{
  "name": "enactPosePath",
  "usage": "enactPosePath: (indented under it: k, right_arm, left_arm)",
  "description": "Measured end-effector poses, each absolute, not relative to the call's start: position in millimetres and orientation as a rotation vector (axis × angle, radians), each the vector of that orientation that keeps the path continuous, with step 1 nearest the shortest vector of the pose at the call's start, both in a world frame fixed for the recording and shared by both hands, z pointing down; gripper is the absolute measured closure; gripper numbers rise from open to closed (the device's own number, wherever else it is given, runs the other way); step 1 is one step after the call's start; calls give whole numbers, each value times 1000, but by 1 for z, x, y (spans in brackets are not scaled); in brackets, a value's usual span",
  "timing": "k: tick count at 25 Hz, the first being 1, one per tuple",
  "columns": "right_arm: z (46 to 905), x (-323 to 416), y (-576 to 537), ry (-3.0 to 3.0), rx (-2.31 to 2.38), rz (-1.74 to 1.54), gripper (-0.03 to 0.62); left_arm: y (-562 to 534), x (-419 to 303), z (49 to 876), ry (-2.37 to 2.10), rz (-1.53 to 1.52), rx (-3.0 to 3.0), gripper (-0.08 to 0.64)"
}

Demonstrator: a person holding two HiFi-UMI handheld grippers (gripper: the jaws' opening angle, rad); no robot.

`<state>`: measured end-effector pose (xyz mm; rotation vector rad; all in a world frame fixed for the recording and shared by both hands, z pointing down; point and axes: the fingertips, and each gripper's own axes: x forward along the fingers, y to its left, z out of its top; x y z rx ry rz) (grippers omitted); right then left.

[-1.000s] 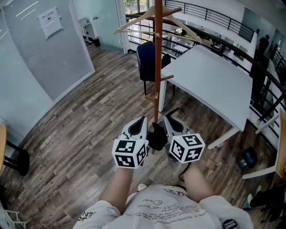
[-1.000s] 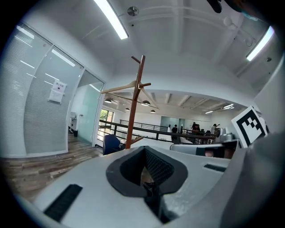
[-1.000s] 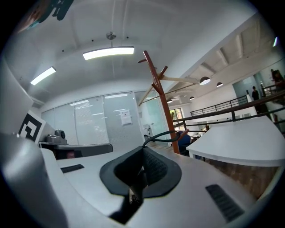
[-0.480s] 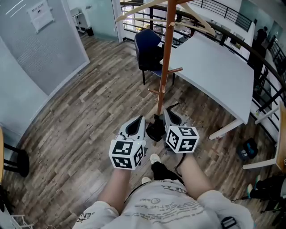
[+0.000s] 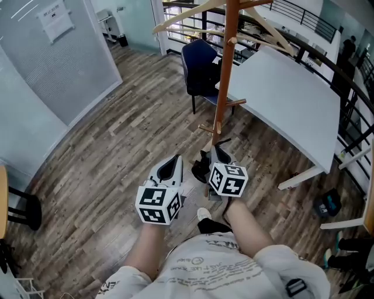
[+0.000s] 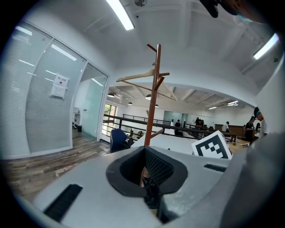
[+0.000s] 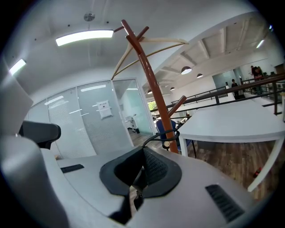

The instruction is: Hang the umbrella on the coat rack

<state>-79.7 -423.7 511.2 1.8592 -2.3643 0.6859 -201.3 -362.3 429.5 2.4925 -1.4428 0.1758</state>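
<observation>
As the head view looks down, the left gripper (image 5: 174, 160) sits just left of centre, low in the frame. Its jaws are pressed together and nothing shows between them. The right gripper (image 5: 218, 150) is close beside it on the right, clamped tight on the umbrella (image 5: 201, 168) by its strap (image 7: 153, 136), a thin black loop poking out past the tips. The umbrella is a black bundle between the two grippers, snug against the right one, over the wood floor (image 5: 105, 157). Dead ahead in mid-frame rises the rack (image 5: 225, 76), a brown pole with short pegs (image 5: 205, 127) low down. Wooden hangers (image 5: 187, 17) cross its top. Behind it there's a blue chair (image 5: 198, 67), and a white table (image 5: 292, 99) fills the right side. A glass wall (image 5: 52, 70) carries a paper notice (image 5: 55, 20) at upper left.
</observation>
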Motion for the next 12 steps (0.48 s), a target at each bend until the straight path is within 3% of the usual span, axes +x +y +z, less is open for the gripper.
enactPosePath:
  k: [12]
  right_arm:
    - [557,-76,-481,-2297,1798,834,591]
  left_arm:
    - [-406,-200,436,-1481,210,2462,561]
